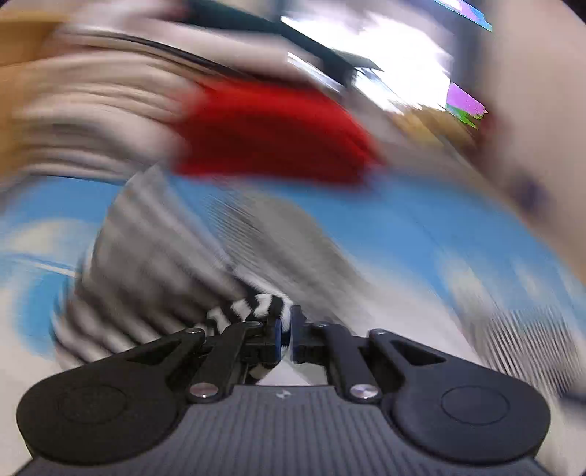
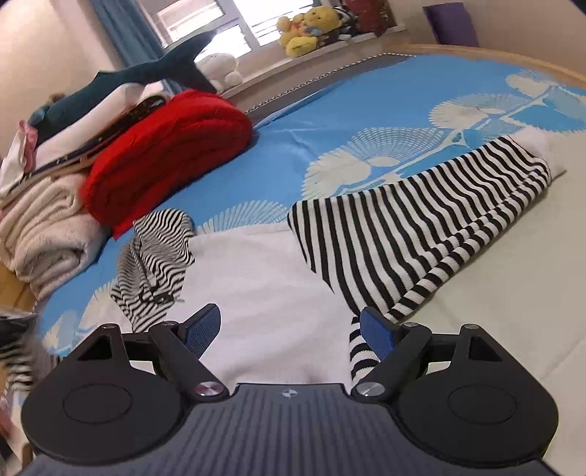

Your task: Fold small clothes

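Note:
My left gripper [image 1: 287, 324] is shut on a black-and-white striped garment [image 1: 252, 307]; the cloth trails away from the jaws, and the view is heavily motion-blurred. In the right wrist view that small striped garment [image 2: 157, 260] hangs crumpled at the left over the bed. A second, larger striped garment [image 2: 414, 227] lies folded flat on the bed at the right, its cuff reaching down beside the right fingertip [image 2: 377, 331]. My right gripper [image 2: 289, 327] is open and empty, just above the white part of the bedspread [image 2: 263, 278].
A folded red blanket [image 2: 164, 153] and cream blankets [image 2: 44, 223] are stacked at the bed's left side; the red blanket also shows in the left wrist view [image 1: 271, 135]. Plush toys [image 2: 304, 27] sit on the window sill. The blue patterned bedspread [image 2: 366, 99] stretches behind.

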Demonstrator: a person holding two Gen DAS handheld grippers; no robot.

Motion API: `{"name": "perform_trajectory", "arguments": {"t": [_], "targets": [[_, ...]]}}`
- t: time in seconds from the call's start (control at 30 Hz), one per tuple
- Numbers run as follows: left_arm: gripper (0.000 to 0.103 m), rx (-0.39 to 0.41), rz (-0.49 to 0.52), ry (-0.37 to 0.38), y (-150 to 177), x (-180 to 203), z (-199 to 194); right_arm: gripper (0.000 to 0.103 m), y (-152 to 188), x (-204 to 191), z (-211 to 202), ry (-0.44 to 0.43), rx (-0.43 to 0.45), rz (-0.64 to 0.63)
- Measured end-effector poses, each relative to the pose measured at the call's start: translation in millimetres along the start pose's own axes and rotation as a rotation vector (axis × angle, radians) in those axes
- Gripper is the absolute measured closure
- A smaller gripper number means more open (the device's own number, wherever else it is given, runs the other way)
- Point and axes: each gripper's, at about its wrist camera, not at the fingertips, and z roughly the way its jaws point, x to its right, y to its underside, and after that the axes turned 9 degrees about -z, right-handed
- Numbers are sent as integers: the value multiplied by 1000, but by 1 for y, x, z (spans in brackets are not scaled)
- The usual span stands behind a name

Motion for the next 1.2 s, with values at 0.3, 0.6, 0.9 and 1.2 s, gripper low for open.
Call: {"name": "perform_trajectory", "arguments": {"t": [0.3, 0.6, 0.9, 1.2], "targets": [[4, -229, -32, -72, 86, -21, -20, 19, -1, 6, -4, -91, -58, 37], [1, -91, -231, -393, 57, -112, -48, 19, 14, -44, 2, -170, -43, -109], [1, -114, -395, -432, 34, -164, -45, 20, -1, -181, 77, -306, -233, -186], [1, -124, -729, -432, 30, -221, -60, 35, 57, -278, 185, 37, -267, -478]]}}
